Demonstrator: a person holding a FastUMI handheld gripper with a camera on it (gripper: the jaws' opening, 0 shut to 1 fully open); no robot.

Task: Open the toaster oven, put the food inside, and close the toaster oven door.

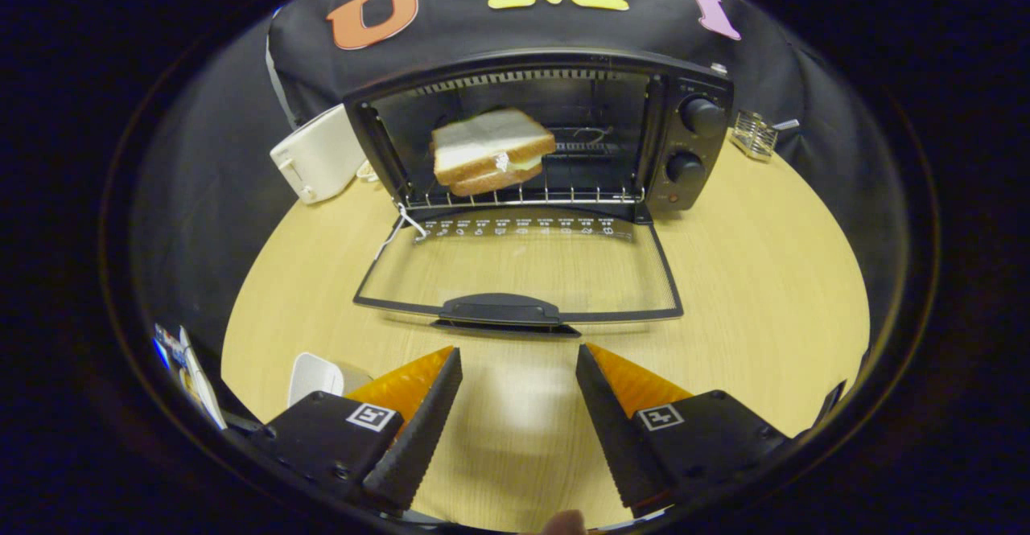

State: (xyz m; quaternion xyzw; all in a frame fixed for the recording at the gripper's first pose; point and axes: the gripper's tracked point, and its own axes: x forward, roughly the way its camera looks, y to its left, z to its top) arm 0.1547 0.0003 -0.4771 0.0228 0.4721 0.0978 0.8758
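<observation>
Gripper view: gripper (519, 350) open, toaster oven (539, 137) unlabelled

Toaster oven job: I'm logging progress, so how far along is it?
Done: the door lies open flat on the table and the sandwich sits on the rack inside the toaster oven. The gripper is open, empty, short of the door handle. Left: closing the door.

Overhead light glares on the table (748, 277); the sandwich (491, 151) looks blurred, edges bend strongly.
</observation>
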